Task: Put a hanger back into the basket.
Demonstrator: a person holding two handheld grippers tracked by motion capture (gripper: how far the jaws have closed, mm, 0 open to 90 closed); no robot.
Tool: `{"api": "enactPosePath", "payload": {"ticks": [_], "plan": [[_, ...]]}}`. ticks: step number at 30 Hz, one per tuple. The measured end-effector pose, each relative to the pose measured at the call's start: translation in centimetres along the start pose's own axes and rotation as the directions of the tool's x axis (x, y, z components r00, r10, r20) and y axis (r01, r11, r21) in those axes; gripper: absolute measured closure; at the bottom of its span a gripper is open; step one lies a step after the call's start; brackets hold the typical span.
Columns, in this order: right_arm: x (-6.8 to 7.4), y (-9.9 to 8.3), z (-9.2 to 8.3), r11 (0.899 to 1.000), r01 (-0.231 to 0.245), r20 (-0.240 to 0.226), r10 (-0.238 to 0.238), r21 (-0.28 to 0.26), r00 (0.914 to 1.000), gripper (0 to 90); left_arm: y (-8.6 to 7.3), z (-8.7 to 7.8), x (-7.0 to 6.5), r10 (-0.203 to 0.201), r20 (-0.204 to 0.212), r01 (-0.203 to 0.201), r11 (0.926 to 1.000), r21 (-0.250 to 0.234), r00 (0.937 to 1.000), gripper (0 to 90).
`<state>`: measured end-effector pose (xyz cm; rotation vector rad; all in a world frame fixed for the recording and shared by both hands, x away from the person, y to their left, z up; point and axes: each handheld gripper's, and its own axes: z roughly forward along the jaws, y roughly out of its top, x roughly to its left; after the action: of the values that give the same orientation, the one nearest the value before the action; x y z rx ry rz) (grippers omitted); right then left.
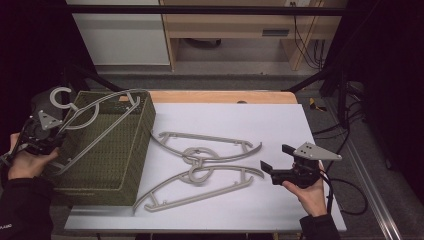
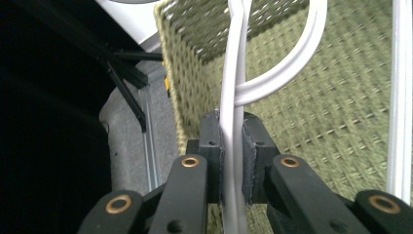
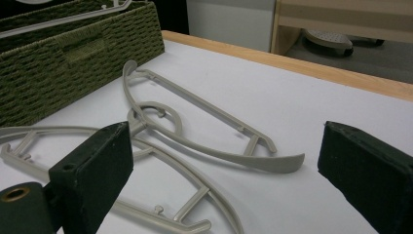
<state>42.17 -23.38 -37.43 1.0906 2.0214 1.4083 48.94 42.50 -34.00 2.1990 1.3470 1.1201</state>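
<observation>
A white table top (image 1: 280, 125) with a wooden far edge is seen from above, and at its left end a rectangular green woven basket (image 1: 112, 170) stands, coarse in texture and stiff-walled. Over the basket a grey plastic hanger (image 1: 95, 127) is held tilted, its hook uppermost near the left gripper (image 1: 42, 132), its lower arm reaching down inside the basket. Two more hangers (image 1: 200, 165) of the same thin, curved, ribbed form lie on the table beside the basket, their hooks interlocked. The held hanger is judged to be light, rigid and smooth, hence liable to slip or swing if taken far from its middle; a hold on the flat bar near the hook is judged best. In the left gripper view the jaws are closed tight on two thin strips of that hanger, the pads (image 2: 253, 161) pressing on them from both sides. The right gripper (image 1: 285, 167) is held low over the table, its jaws wide apart and nothing between them.
</observation>
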Motion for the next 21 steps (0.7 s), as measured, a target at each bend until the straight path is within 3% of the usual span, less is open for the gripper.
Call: {"api": "enactPosePath", "payload": {"ticks": [7, 13, 21], "plan": [[0.1, 0.0, 0.1, 1.000, 0.004, -0.002, -0.004, 0.004, 1.0000, 6.0, -1.3, 1.1, 0.1, -0.019, -0.002, 0.019, 0.9989, 0.043, 0.9998, 81.4], [0.2, 0.0, 0.2, 1.000, 0.006, -0.005, -0.006, 0.009, 1.0000, 6.0, -1.3, 2.3, -1.5, 0.011, 0.015, -0.012, 0.9964, 0.083, 0.9998, 81.4], [0.2, 0.0, 0.2, 1.000, 0.011, -0.003, -0.011, 0.009, 0.9999, 6.2, -1.7, 3.9, -2.8, 0.009, 0.063, -0.017, 0.9904, 0.137, 0.9980, 81.1]]}}
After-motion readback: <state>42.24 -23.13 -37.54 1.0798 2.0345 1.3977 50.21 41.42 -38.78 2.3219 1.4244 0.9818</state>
